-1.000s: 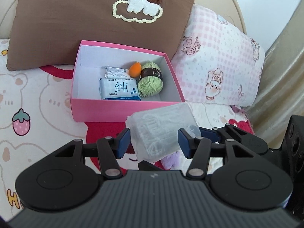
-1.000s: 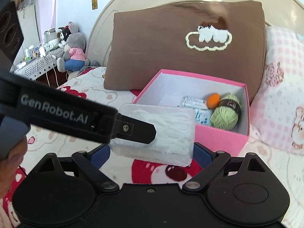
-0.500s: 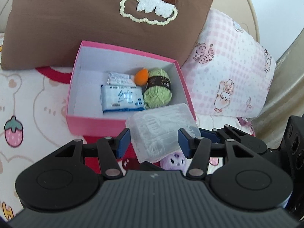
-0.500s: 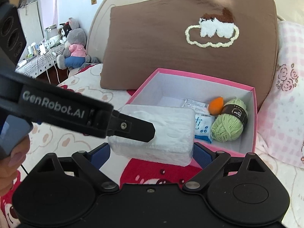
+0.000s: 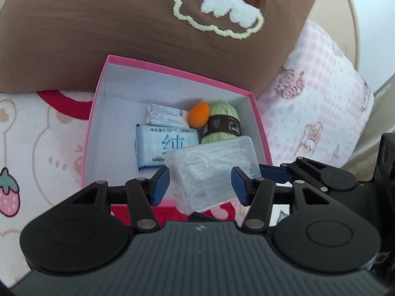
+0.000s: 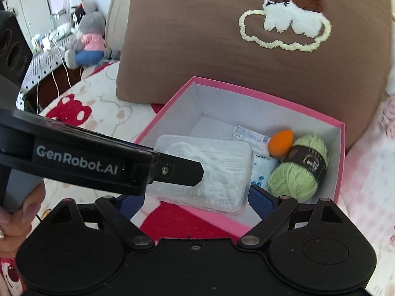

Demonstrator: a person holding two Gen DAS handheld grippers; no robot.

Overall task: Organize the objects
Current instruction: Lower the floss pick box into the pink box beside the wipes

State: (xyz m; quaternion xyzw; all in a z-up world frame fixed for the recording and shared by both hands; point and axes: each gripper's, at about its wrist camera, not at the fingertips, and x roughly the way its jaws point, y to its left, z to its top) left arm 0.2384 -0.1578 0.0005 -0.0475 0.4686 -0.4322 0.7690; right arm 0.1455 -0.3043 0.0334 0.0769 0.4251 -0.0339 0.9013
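Clear plastic box (image 5: 212, 172) pinched by left gripper (image 5: 200, 185), long axis crosswise, over pink box (image 5: 256, 123); right gripper's (image 6: 195, 197) jaws closing.

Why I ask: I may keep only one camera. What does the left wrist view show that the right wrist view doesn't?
Left wrist only: a strawberry print and the blue pack's full front. Right wrist only: plush toys and a person's hand. Both: the pink box, green yarn, orange sponge, clear plastic pack, brown pillow.
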